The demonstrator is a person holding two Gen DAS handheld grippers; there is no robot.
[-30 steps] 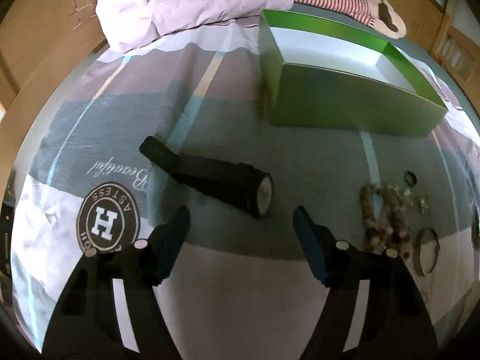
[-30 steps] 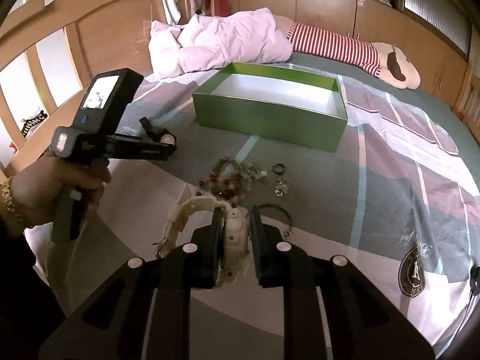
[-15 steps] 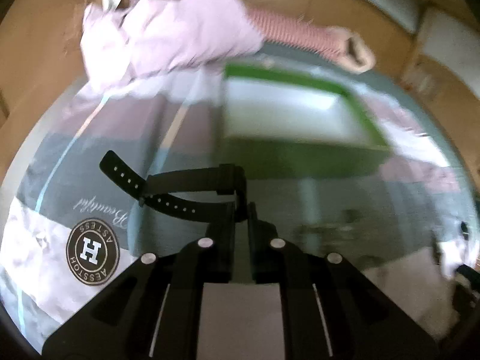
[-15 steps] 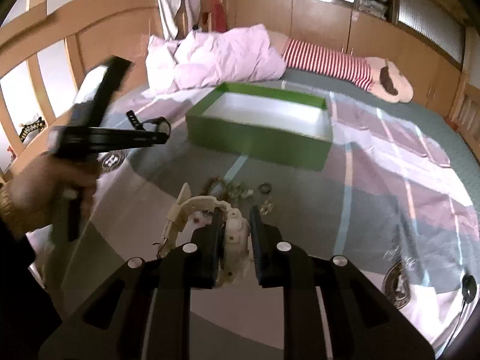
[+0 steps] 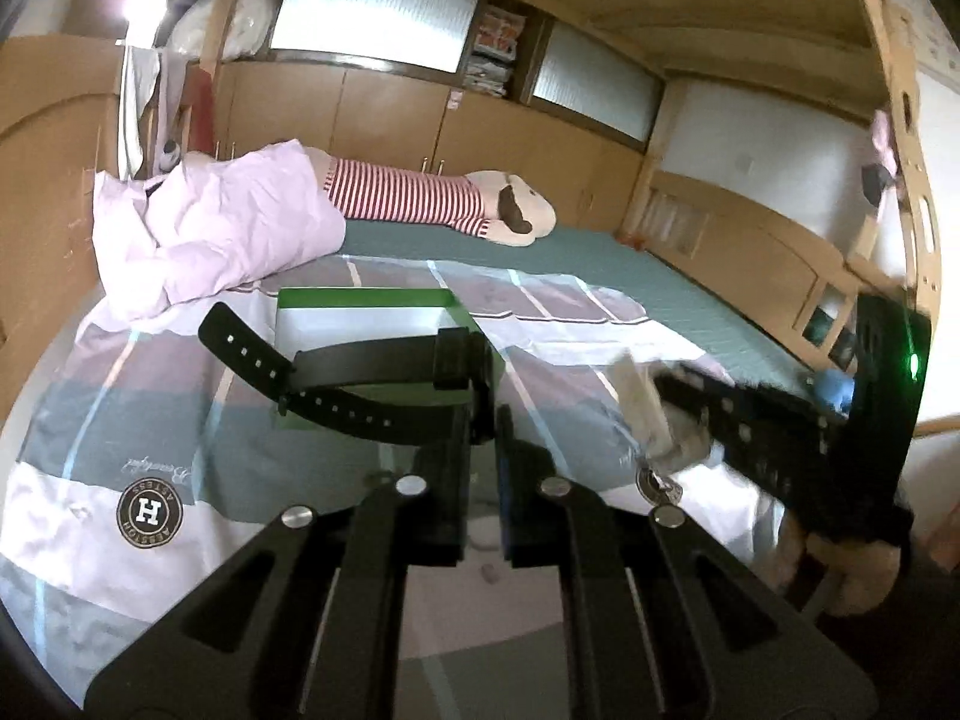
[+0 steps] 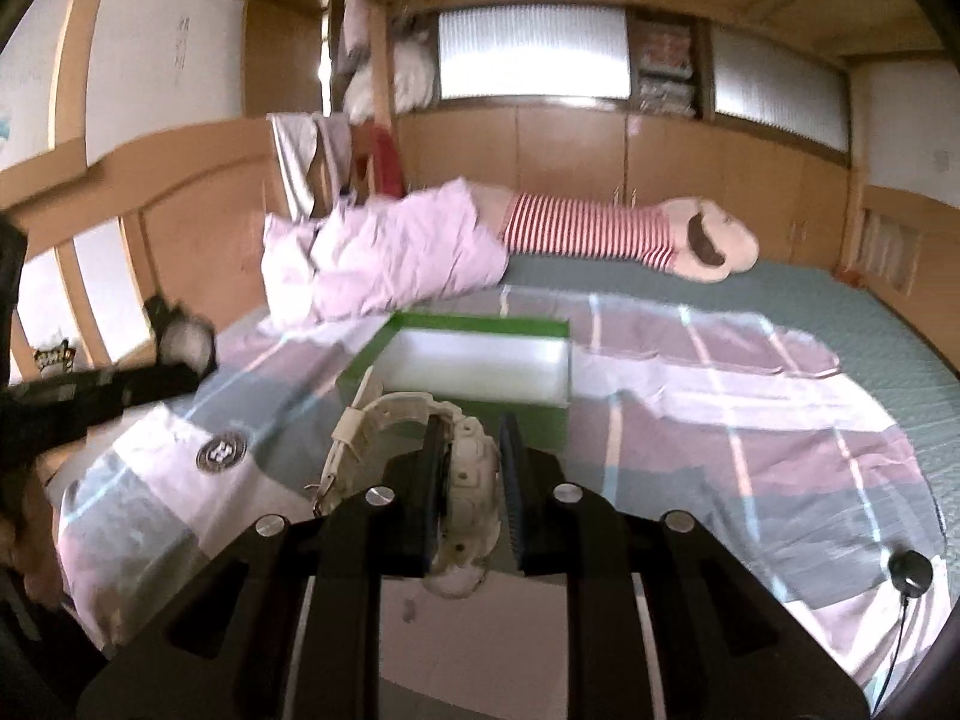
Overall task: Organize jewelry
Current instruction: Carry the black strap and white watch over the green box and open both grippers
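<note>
Left gripper (image 5: pixel 483 420) is clenched on a black watch (image 5: pixel 360 381), held up off the bed; its straps stick out to the left, one above the other, in front of the green box (image 5: pixel 366 300). Right gripper (image 6: pixel 471 456) is clamped on a white watch (image 6: pixel 465 468), also lifted, strap looping out to the left with the buckle end hanging down. In the right wrist view the green box sits on the bed just past the white watch, open top, white inside, nothing visible in it. Box rests on a striped pink, grey and white sheet (image 6: pixel 690 408) with a round "H" logo (image 5: pixel 149 513). Behind it a crumpled pink blanket (image 5: pixel 210 228) and a long plush toy (image 5: pixel 456 207) in red-white stripes lie across the green mattress. In the left view the other gripper shows at right, blurred, with something pale in it. A small black round thing on a cord (image 6: pixel 911 570) lies on the sheet at far right.
</note>
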